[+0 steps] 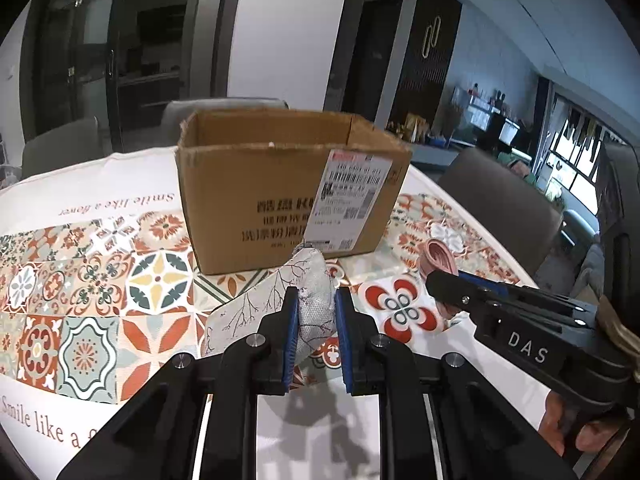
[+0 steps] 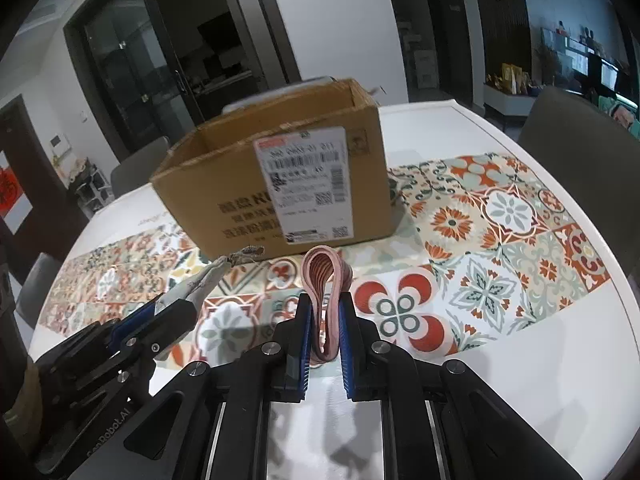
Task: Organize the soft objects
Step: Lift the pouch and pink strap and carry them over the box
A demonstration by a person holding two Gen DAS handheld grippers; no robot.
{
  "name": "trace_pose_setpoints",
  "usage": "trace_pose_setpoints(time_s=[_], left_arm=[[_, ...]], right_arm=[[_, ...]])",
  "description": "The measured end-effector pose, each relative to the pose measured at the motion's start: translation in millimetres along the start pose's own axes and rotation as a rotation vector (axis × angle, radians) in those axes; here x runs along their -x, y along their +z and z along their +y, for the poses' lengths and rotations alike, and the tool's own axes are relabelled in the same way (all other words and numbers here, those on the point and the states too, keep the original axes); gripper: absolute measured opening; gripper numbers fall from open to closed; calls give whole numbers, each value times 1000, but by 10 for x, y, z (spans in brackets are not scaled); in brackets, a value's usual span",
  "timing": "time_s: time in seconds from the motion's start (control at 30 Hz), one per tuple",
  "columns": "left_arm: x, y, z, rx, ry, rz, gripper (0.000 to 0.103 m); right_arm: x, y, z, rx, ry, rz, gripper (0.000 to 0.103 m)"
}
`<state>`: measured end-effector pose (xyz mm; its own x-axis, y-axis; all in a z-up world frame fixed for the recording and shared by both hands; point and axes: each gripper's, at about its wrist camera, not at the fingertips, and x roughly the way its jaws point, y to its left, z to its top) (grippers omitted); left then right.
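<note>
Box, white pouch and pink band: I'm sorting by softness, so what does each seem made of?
Box: brown corrugated cardboard, matte, ragged top edge, paper label. Pouch: probably woven fabric, visible mesh texture, printed branches, bunching between the fingers. Band: likely stretchy ribbed textile or elastic, folded in soft layers.

Black left gripper [image 1: 316,316] with blue ribbed pads, silver screws, right gripper [image 1: 444,284] marked "DAS"

Light was dim and cool; soft shadows fell on the white round table [image 1: 312,432]; fisheye edges bowed, corners black.
</note>
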<state>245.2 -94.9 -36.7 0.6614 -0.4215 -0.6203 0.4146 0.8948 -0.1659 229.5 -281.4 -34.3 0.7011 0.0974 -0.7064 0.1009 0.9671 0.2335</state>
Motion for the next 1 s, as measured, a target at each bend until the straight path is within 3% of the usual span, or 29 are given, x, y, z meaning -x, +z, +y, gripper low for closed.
trace_pose_setpoints(time_s=[0.67, 1.0], left_arm=[[673, 380, -87, -36, -1, -170, 19], [800, 635, -11, -45, 4, -232, 19]], right_arm=[[611, 247, 311, 46, 44, -135, 14], [773, 479, 464, 69, 66, -200, 14]])
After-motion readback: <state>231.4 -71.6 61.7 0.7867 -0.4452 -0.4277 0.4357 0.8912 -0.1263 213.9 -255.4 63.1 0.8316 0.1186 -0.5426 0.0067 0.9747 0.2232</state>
